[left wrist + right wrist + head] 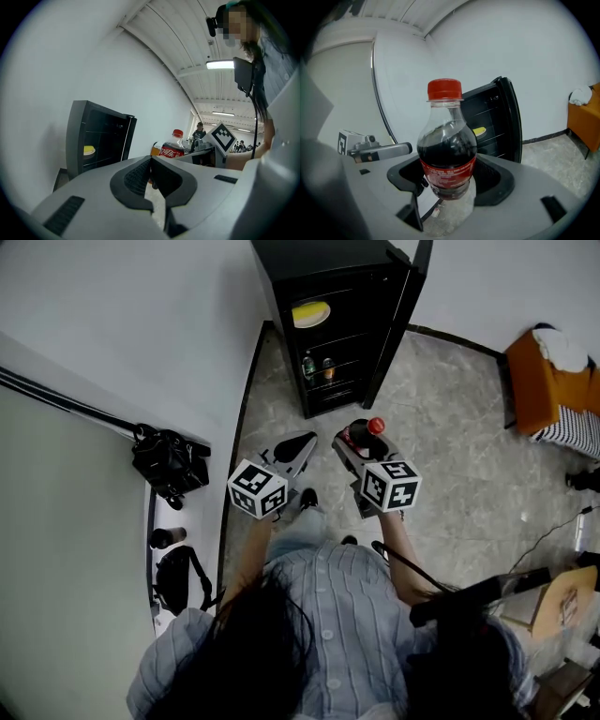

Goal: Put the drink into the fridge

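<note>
One cola bottle [446, 154] stands clamped in right gripper [356, 444] jaws; left gripper [151, 163] jaws together.

On the bottle [173, 140], white Chinese Coca-Cola lettering is borne by the red label [168, 152]; the label's fine print [447, 174] cannot be read.

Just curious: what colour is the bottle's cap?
The bottle's cap is red, clearest in the right gripper view.

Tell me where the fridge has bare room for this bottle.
In the fridge, the upper shelf looks bare right of the yellow dish; the lower shelf looks bare right of two drinks crowding its left.
</note>
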`<act>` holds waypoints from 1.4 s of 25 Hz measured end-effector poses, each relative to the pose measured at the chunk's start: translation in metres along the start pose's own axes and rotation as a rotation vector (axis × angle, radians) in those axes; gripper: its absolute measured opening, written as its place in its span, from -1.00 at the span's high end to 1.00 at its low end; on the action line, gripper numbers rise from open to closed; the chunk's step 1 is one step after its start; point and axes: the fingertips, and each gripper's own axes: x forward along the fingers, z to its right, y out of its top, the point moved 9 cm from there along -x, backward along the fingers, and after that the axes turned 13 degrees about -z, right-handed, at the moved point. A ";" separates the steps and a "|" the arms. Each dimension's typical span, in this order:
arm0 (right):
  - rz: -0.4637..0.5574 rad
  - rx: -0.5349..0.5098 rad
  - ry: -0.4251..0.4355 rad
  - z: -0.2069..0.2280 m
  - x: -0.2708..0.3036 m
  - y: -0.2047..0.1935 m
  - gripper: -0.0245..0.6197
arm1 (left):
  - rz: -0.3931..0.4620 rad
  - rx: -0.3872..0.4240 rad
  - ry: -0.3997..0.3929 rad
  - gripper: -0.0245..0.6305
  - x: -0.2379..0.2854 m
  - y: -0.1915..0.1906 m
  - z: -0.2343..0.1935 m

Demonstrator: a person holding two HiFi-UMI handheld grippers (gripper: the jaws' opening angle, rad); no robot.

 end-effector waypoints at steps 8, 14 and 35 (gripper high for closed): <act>-0.014 0.013 -0.032 -0.012 0.043 0.029 0.00 | -0.007 -0.001 -0.048 0.90 0.003 0.017 -0.057; -0.020 0.023 -0.066 -0.018 0.064 0.044 0.00 | -0.001 0.003 -0.090 0.90 0.007 0.027 -0.088; -0.049 0.048 -0.124 -0.025 0.093 0.053 0.00 | -0.022 -0.044 -0.162 0.90 0.010 0.018 -0.130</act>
